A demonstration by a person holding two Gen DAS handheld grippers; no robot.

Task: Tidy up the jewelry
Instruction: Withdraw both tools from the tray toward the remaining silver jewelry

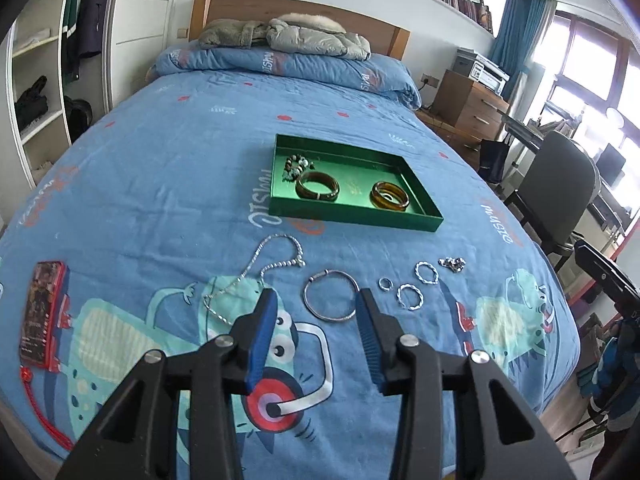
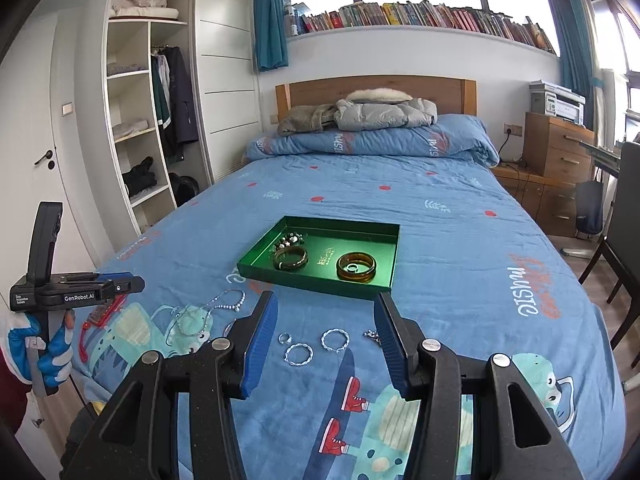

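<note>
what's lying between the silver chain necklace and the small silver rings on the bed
One thin silver bangle lies on the bedspread between the necklace and the rings, clearest in the left wrist view.

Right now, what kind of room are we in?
It looks like a bedroom, probably a child's. There is a bed with a cartoon-monster cover, an open wardrobe with clothes hanging inside, and a long shelf of books above the headboard.

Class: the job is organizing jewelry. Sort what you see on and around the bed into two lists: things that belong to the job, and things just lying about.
Belongs to the job:
green tray
bangles
bead bracelet
chain necklace
silver bangle
rings

Just lying about:
phone
jackets
printer
chair
</note>
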